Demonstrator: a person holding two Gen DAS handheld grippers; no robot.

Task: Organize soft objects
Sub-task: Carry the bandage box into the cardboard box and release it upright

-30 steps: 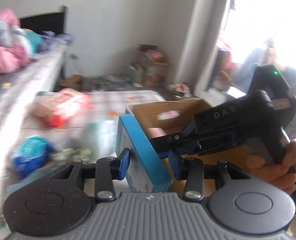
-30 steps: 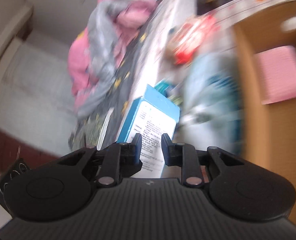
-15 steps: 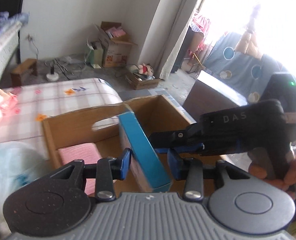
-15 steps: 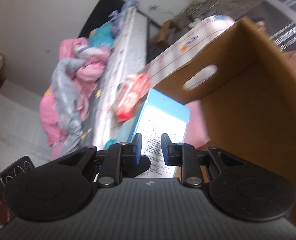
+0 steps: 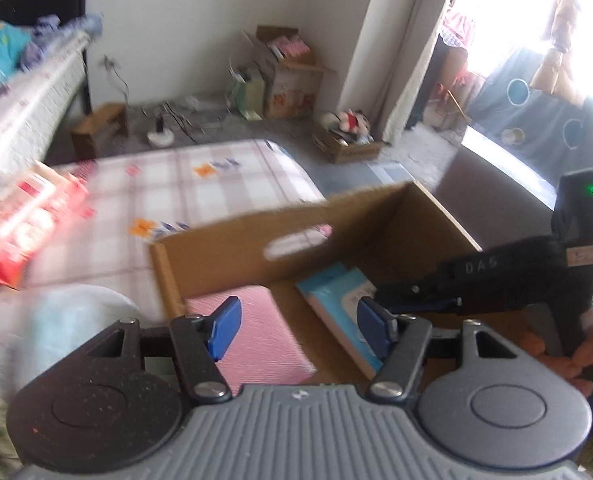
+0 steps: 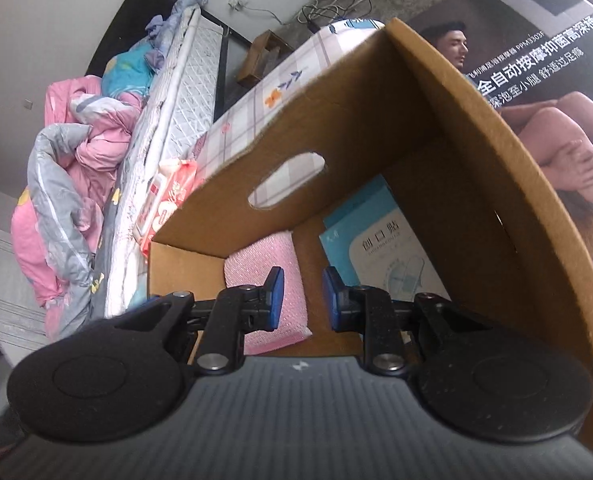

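Cardboard walls of the box (image 6: pixel 456 128) now surround the blue packet (image 6: pixel 380 248), which lies flat on the floor of the box beside the pink pad (image 6: pixel 272 280). Our left gripper (image 5: pixel 296 326) is opening its jaws with nothing between them. Our right gripper (image 6: pixel 303 298) shows a narrow gap and grips nothing either. To finish this release well, we judge we should lift both grippers straight up out of the box, clear of its walls, before turning toward the red pack (image 5: pixel 16 224) lying outside the box on the checked sheet (image 5: pixel 200 192).
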